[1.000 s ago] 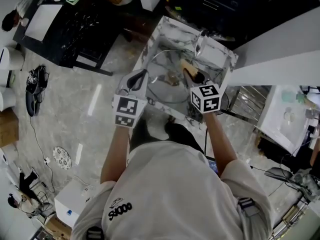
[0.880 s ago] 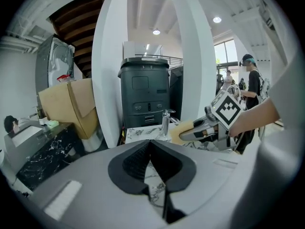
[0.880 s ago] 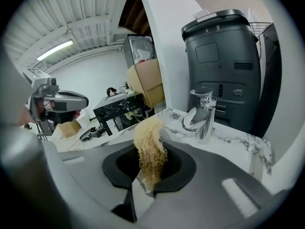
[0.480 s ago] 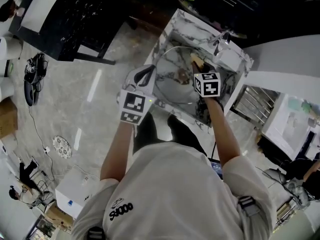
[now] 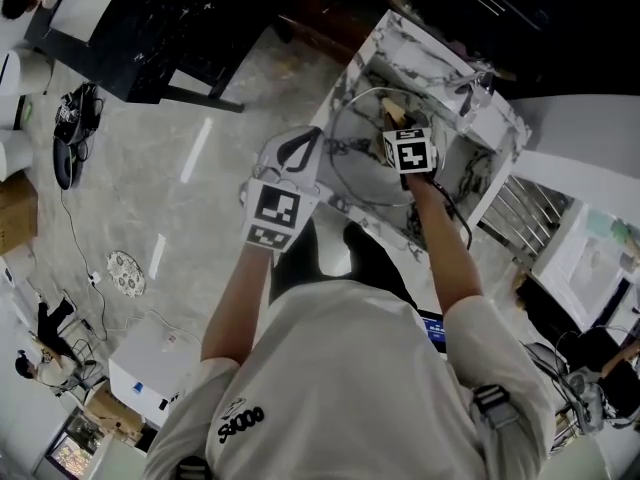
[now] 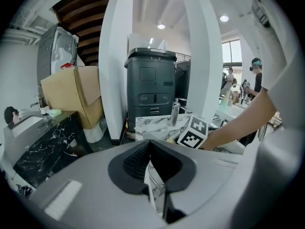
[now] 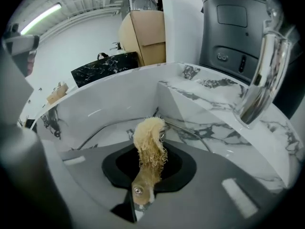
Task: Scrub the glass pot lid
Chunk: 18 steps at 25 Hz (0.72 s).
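The glass pot lid (image 5: 362,163) lies tilted in the marble sink (image 5: 492,138), its metal rim (image 7: 192,131) curving past the brush. My left gripper (image 5: 303,151) is at the lid's near left edge, shut on the rim; the thin glass edge (image 6: 154,187) shows between its jaws (image 6: 151,168). My right gripper (image 5: 396,126) is over the lid's middle, shut on a scrub brush (image 7: 148,149) with tan, frayed bristles that point down at the glass. The right gripper's marker cube (image 6: 193,132) shows in the left gripper view.
A chrome faucet (image 7: 259,75) stands at the sink's far right corner (image 5: 478,86). The sink's marble walls (image 7: 119,111) close in around the lid. A black appliance (image 6: 150,87) and a cardboard box (image 6: 71,97) stand beyond the sink.
My right gripper has carried the brush away from the faucet side, further over the lid's middle. The left gripper keeps its hold on the rim.
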Motion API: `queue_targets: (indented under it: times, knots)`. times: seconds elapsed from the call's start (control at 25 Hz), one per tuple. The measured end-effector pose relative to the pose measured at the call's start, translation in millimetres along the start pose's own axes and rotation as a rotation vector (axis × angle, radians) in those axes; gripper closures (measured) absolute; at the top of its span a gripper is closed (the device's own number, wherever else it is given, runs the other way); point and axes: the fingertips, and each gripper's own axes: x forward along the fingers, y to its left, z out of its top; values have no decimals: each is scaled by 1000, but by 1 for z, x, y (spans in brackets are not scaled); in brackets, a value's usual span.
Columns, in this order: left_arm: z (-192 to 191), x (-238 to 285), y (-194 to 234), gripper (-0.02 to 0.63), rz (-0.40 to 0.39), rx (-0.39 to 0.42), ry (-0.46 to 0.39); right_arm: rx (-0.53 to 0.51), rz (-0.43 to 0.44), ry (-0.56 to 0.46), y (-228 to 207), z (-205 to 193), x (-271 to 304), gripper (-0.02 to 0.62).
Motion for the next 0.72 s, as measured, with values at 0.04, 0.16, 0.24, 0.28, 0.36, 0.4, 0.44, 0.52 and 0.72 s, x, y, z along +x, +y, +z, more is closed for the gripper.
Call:
queue_targets:
  times: [0.04,0.16,0.24,0.28,0.36,0.4,0.44,0.52,0.72]
  knots:
    - [-1,0,-1,597,-2,1,2,-9,13,4,5,0,3,543]
    - [-5,0,-5,597,-12,4,6,-21,39,13,16,-2,8,541]
    - [-6,0,-7,597,-17,6,5,-32,53,19,22,-3,10,541]
    - [-6,0,-8,597,-18,6,4,-42,64,23,26,-3,11,541]
    - [-6,-1,-8,597,-18,8,2,-71,100,34,37,-4,11,540]
    - [-6,-2,-8,597,-16,8,3,-86,125,41,45,-4,12,540]
    - [-7,-2,-8,597,-16,7,3,-101,151,49,52,-5,12,538]
    - [-9,-2,-10,597,-21,7,5,-131,205,62,65,-7,11,538]
    - [-9,0,-18,597,-39,6,1,-196,400,123,102,-23,3,538]
